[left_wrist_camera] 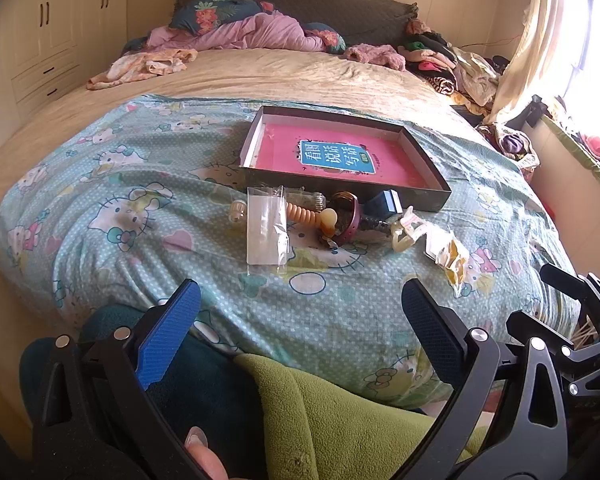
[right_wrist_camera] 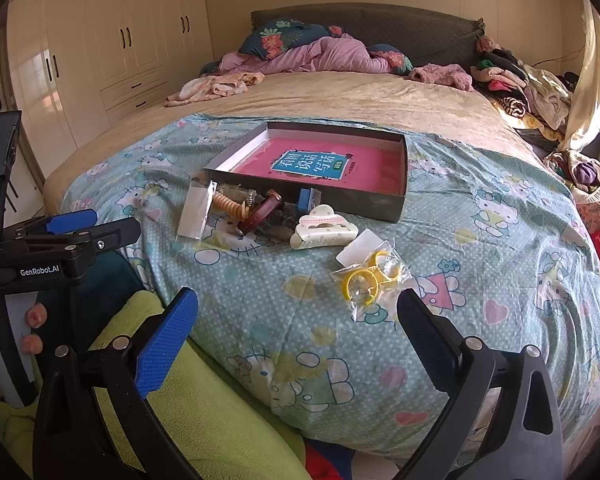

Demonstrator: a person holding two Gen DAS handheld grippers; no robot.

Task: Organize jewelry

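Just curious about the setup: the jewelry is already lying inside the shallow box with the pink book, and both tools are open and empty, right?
Not quite. The jewelry lies on the bedspread in front of the box, not inside, as the right wrist view shows. The left tool and right tool are indeed open and empty.

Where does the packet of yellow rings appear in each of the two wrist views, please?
Left wrist view: the packet of yellow rings lies right of centre on the patterned sheet, seen nearly edge-on.
Right wrist view: the packet of yellow rings lies just right of centre, above the right claw.
Shared landmark: the cream hair clip, between the packet and the shallow box.
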